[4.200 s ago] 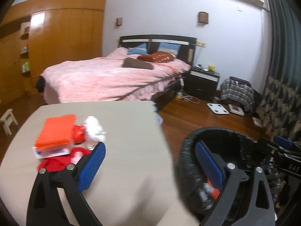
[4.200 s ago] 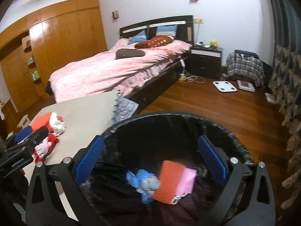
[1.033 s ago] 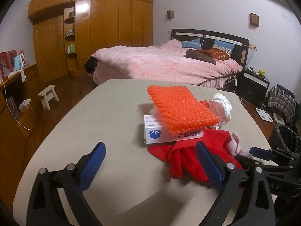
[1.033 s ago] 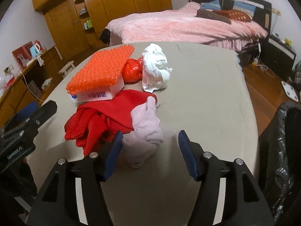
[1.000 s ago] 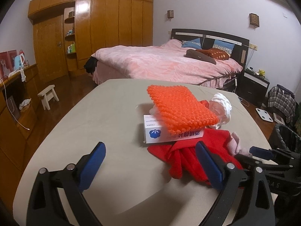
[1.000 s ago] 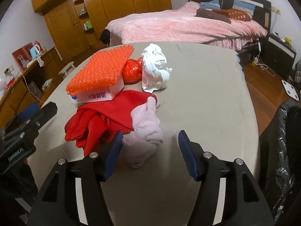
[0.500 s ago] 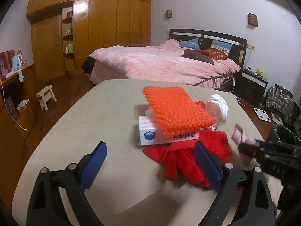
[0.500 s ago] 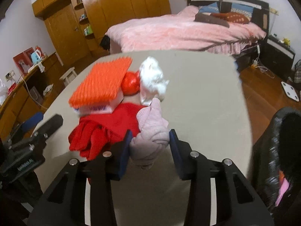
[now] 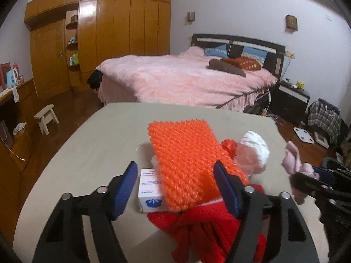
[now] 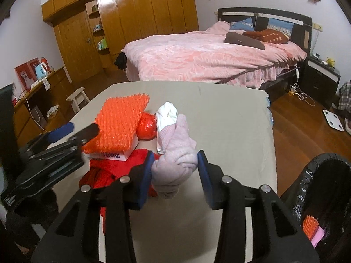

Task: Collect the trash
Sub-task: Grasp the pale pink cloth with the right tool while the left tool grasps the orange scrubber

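Pink knitted cloth [image 10: 175, 164] sits pinched between the pads of the right gripper [image 10: 175, 171], bunched into a soft wad with a loose tail poking up above the jaws; in the left wrist view it looks clear of the table [image 9: 98, 135]. It is pale lilac-pink, fuzzy and limp, so it should squash and hang rather than hold a shape.

To finish this step well, I would keep the squeeze firm, raise the wad enough that its tail clears the red cloth [image 10: 103, 173] nearby, then carry it over the black-lined trash bin [image 10: 324, 175] beside the table's corner before releasing; an early release would likely leave it draped on the rim.

The left gripper [image 9: 175, 186] has just been narrowing its jaws, which now stand half open on either side of the orange bubble-wrap sheet [image 9: 186, 160] and the white box [image 9: 151, 195] under it, not visibly pressing on either. The sheet is bright, nubbly and flat, overhanging the box. Just beyond it lie a red shiny ball [image 10: 148, 128] and a crumpled white tissue [image 10: 166, 114].
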